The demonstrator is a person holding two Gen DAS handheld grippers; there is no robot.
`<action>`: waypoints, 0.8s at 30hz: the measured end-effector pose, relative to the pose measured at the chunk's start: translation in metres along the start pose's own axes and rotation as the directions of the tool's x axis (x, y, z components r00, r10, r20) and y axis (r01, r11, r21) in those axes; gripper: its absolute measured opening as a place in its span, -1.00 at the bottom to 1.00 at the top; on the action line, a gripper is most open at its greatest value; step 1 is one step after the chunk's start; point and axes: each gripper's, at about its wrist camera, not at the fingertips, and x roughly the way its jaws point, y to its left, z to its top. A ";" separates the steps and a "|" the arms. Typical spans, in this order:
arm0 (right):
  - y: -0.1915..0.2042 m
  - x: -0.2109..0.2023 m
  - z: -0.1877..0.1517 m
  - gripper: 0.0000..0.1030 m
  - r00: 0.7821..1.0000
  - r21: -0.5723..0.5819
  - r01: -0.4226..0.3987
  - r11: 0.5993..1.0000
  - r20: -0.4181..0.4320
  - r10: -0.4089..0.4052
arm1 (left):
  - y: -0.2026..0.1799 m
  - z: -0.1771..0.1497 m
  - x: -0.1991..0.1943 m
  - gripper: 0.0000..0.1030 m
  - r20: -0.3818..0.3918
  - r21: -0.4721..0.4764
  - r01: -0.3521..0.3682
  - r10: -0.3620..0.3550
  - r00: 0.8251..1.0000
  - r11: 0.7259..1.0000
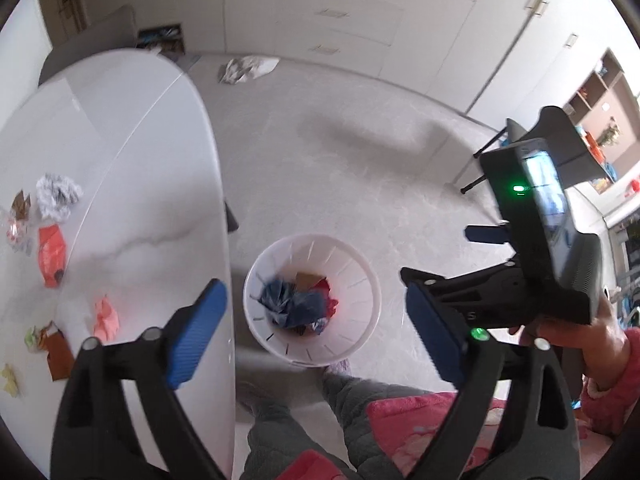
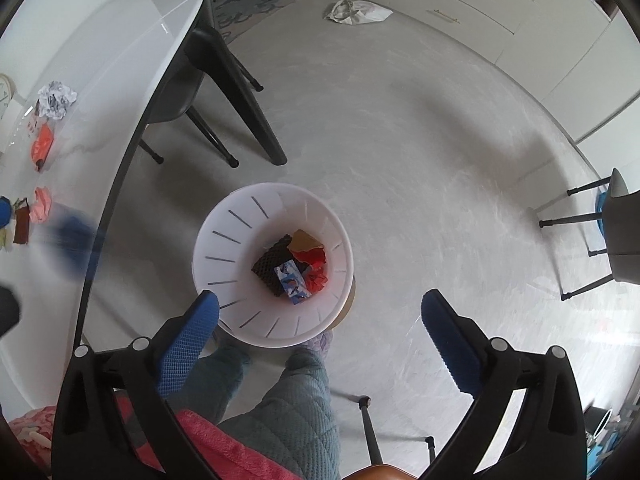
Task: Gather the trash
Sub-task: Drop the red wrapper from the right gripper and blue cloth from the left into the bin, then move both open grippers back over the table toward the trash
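A white slotted trash bin point(image 1: 360, 276) point(image 2: 224, 248) stands on the floor beside the white table point(image 1: 140, 168) point(image 2: 100, 92); it holds several pieces of trash. On the table lie a crumpled white paper ball point(image 1: 58, 196) point(image 2: 56, 98), an orange wrapper point(image 1: 51, 254) point(image 2: 42, 146), a pink crumpled piece point(image 1: 106, 318) point(image 2: 41, 204), a brown wrapper point(image 1: 58, 350) point(image 2: 21, 220) and small scraps. My left gripper point(image 1: 316, 332) is open and empty above the bin. My right gripper point(image 2: 320, 336) is open and empty above the bin; its body shows in the left wrist view point(image 1: 536, 236).
A white bag point(image 1: 248, 68) point(image 2: 356, 11) lies on the floor near the cabinets. A dark chair point(image 2: 208, 76) is tucked under the table. Another chair point(image 2: 616, 232) stands at the right. The person's legs point(image 2: 288, 392) are below the bin.
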 end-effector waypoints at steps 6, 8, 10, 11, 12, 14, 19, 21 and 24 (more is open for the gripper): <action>0.003 -0.002 0.002 0.95 1.000 -0.006 -0.004 1.000 0.003 0.004 | 0.004 -0.006 -0.003 0.85 0.005 0.000 -0.031 0.031 1.000 1.000; 0.005 -0.002 0.003 0.95 1.000 -0.012 -0.003 1.000 0.004 0.003 | 0.009 -0.008 -0.005 0.85 0.007 -0.019 -0.040 0.040 0.999 0.999; 0.009 -0.002 0.003 0.95 1.000 -0.017 -0.006 1.000 0.004 0.006 | 0.012 -0.009 -0.008 0.85 0.013 -0.033 -0.048 0.049 0.999 0.998; 0.010 -0.002 0.004 0.95 1.000 -0.021 -0.008 1.000 0.005 0.008 | 0.012 -0.010 -0.011 0.85 0.016 -0.038 -0.052 0.052 0.998 0.998; 0.011 -0.003 0.004 0.95 1.000 -0.024 -0.008 1.000 0.006 0.009 | 0.012 -0.009 -0.012 0.85 0.018 -0.044 -0.056 0.057 0.998 0.997; 0.015 -0.002 0.004 0.95 1.000 -0.034 -0.011 0.999 0.007 0.011 | 0.015 -0.010 -0.015 0.85 0.021 -0.053 -0.065 0.067 0.998 0.996; 0.027 -0.003 0.008 0.95 1.000 -0.061 -0.015 0.998 0.008 0.015 | 0.027 -0.016 -0.021 0.85 0.022 -0.090 -0.088 0.091 0.996 0.992; 0.034 -0.003 0.009 0.95 1.000 -0.072 -0.019 0.997 0.008 0.020 | 0.034 -0.019 -0.025 0.85 0.025 -0.116 -0.099 0.103 0.994 0.988; 0.045 -0.003 0.012 0.95 1.000 -0.095 -0.026 0.995 0.009 0.027 | 0.045 -0.025 -0.031 0.85 0.027 -0.160 -0.117 0.123 0.992 0.980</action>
